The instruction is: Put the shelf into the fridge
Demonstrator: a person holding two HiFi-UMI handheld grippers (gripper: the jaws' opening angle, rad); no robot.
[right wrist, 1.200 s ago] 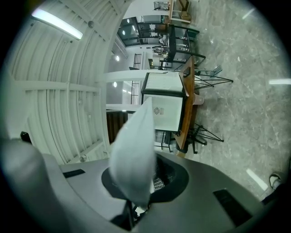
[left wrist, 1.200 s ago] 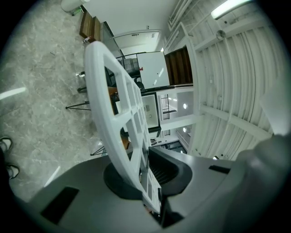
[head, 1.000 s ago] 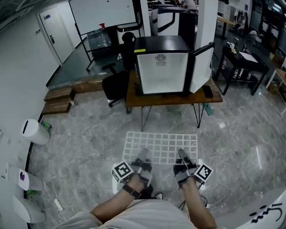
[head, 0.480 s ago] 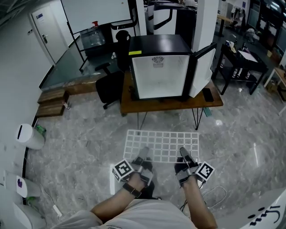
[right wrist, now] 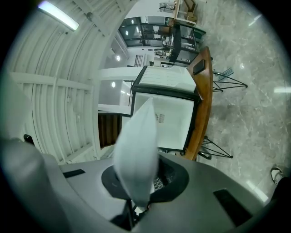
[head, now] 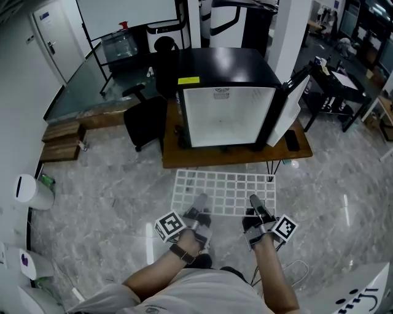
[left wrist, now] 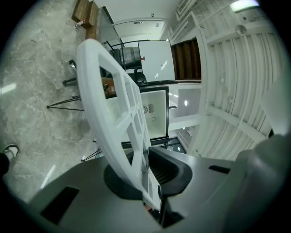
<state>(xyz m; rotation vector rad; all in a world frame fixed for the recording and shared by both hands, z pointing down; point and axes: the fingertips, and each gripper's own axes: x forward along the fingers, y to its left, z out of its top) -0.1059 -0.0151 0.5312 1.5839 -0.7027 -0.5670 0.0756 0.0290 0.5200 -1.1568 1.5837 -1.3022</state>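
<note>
Over the grey marble floor (head: 104, 196), a white plastic grid shelf (head: 224, 191) hangs level, just short of the near edge of a brown wooden table (head: 184, 156). The left gripper (head: 198, 208) and right gripper (head: 256, 207) each have their jaws clamped on the shelf's near edge. A black mini fridge (head: 227, 116) stands open on the table.

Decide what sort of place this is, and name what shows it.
Probably an office or lab workspace: a white whiteboard on a black stand, a black office chair, and a black mini fridge standing on a hairpin-legged wooden table.
</note>
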